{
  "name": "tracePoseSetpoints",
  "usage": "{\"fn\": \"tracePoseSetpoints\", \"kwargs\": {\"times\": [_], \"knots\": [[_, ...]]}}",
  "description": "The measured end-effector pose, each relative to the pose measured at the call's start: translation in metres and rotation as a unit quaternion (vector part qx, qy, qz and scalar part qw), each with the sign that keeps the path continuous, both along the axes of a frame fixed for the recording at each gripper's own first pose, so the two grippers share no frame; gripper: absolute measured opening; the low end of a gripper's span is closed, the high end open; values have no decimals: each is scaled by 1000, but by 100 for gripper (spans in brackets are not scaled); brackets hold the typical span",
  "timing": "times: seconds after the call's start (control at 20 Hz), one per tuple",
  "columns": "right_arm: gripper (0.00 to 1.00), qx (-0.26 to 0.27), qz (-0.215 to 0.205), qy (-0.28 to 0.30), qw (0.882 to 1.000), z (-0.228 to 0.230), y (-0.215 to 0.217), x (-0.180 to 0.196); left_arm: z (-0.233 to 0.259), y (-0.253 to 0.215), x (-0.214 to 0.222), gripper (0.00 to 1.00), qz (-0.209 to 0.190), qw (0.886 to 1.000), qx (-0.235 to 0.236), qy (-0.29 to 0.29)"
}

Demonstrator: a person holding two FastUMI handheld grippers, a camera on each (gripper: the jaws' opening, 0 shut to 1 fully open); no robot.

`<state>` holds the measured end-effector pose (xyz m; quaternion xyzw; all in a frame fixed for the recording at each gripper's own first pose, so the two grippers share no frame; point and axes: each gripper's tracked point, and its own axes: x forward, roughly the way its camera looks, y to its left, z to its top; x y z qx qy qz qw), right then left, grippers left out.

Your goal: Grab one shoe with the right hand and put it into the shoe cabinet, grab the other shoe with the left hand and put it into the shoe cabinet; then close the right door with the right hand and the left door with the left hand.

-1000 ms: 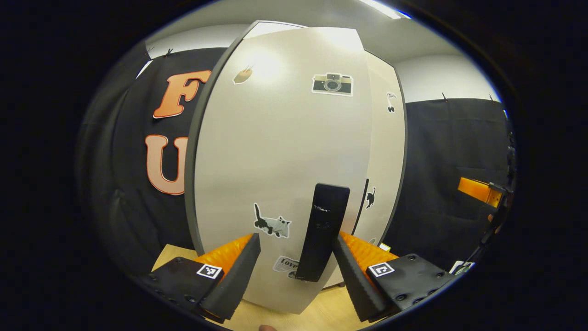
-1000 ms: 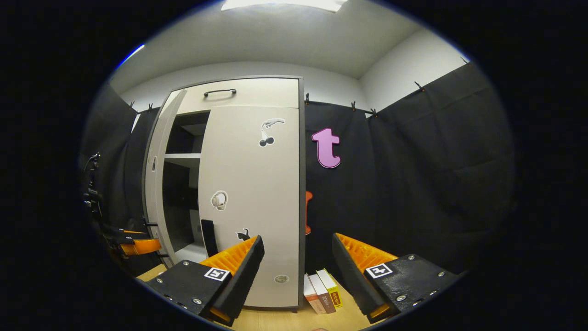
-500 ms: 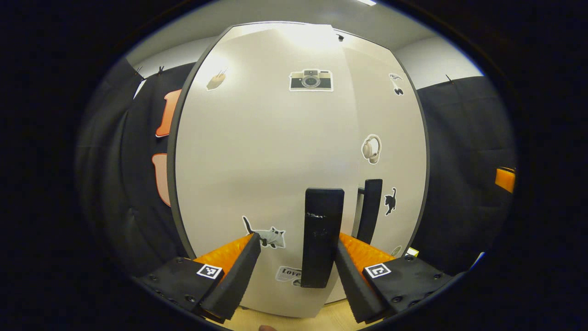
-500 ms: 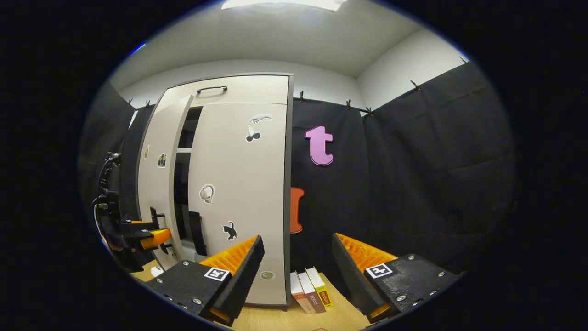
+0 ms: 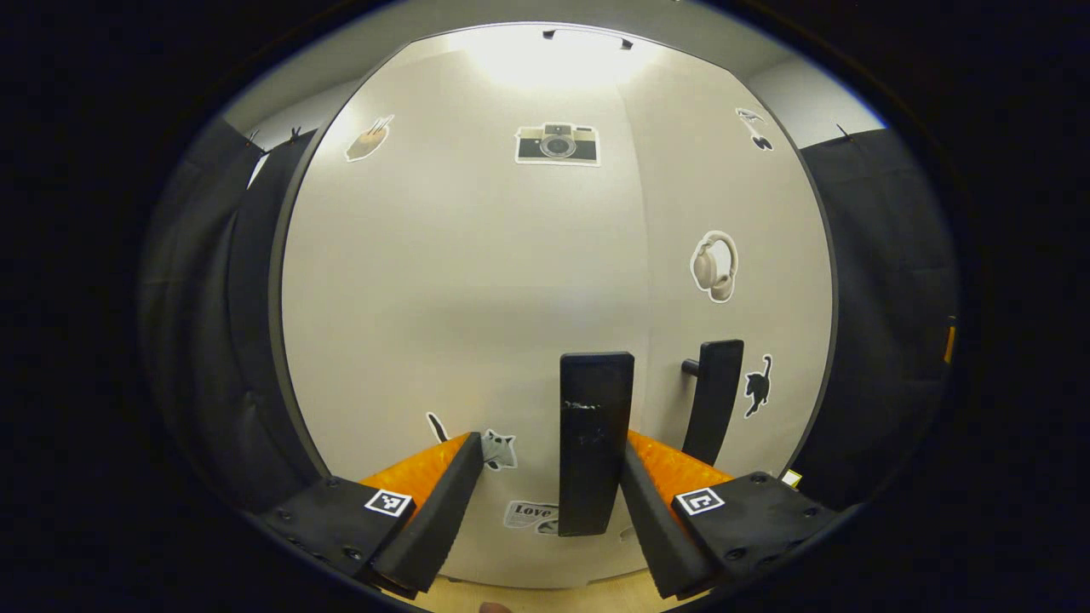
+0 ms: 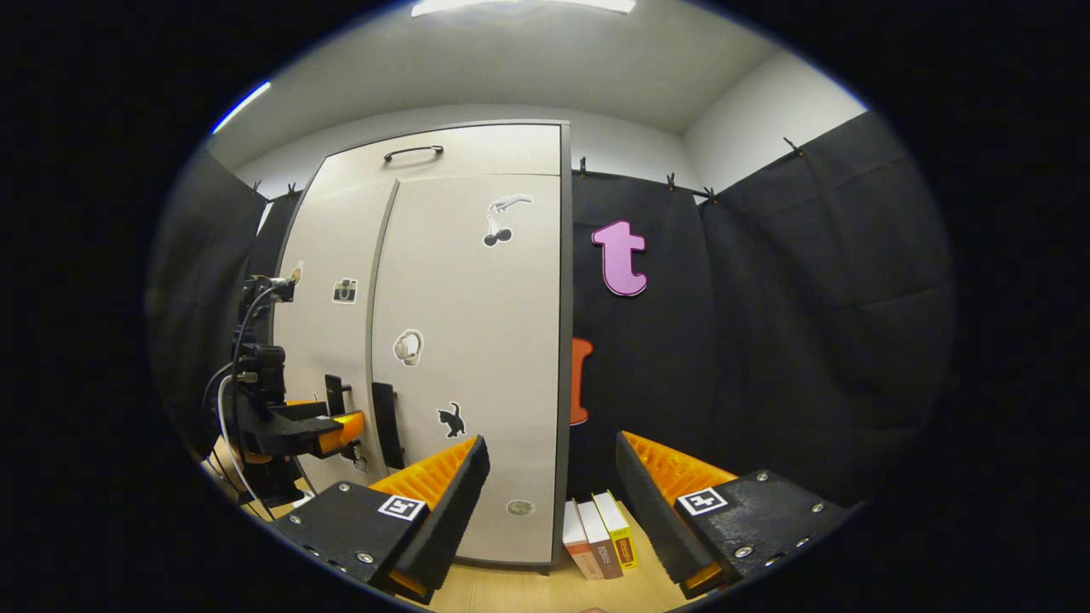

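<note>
Your left gripper (image 5: 545, 502) points level and forward, fingers spread wide apart and closed on nothing. In the right gripper view it (image 6: 345, 426) appears from the side at far left. Your right gripper (image 6: 549, 502) is likewise level, fingers parted, gripping nothing.

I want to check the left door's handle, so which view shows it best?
The left gripper view: the left door's handle stands close and large, between the open left gripper. The right gripper view shows it small and far off, partly hidden.
</note>
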<state>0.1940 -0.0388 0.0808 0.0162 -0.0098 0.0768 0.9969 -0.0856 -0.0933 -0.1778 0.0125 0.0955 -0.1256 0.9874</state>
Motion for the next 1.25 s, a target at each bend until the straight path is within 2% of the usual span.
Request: {"fn": "tracePoseSetpoints", "kwargs": {"times": [0.25,0.4,0.45,0.65,0.8,0.95,1.25], "knots": [[92,-1,24,2,1000,7,10,7,5,0,-3,96,13,1000,6,22],[92,4,33,-6,999,24,12,7,34,11,-24,97,13,999,-19,29],[92,3,33,-12,999,32,11,8,48,20,-34,100,14,999,-22,25],[92,-1,37,-33,999,62,10,5,119,81,-72,100,36,999,-9,-31],[92,-9,37,-49,998,82,10,0,161,146,-101,99,69,996,0,-63],[92,-16,38,-64,997,97,13,-4,192,216,-130,99,115,989,16,-88],[92,-27,48,-79,995,112,35,-11,231,312,-185,98,187,974,24,-122]]}}
